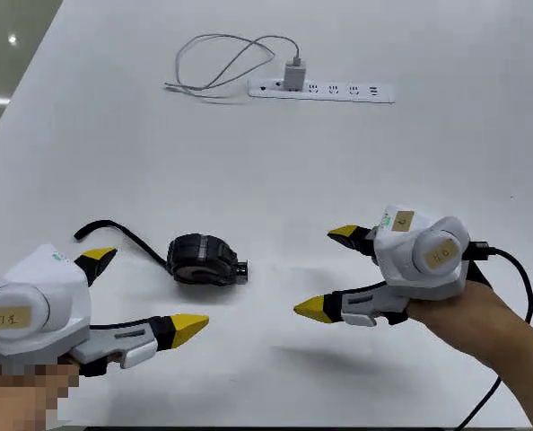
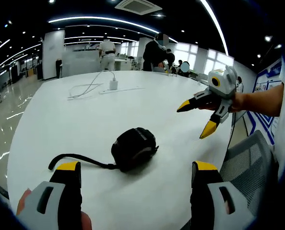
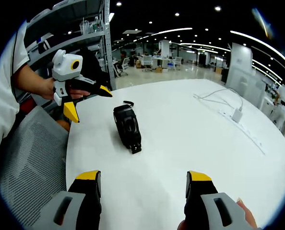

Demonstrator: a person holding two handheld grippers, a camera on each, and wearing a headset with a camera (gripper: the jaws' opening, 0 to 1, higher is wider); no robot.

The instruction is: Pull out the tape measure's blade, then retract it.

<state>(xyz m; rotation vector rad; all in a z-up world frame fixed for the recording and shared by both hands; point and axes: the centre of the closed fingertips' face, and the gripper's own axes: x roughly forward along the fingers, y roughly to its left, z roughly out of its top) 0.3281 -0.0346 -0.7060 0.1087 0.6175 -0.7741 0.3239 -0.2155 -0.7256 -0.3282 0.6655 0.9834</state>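
Tape measure [image 1: 205,260] lies between the spread left tool [image 1: 150,292] and the spread right tool [image 1: 327,271], touching neither.

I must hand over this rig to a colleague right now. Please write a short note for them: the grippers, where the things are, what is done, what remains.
Left gripper: open, empty, just left of the tape measure.
Right gripper: open, empty, to its right, not touching it.
Tape measure: lies on the white table between the grippers, black strap trailing left, no blade drawn out.
Done: nothing yet.
Left: hold the case, pull the blade out, then retract it.
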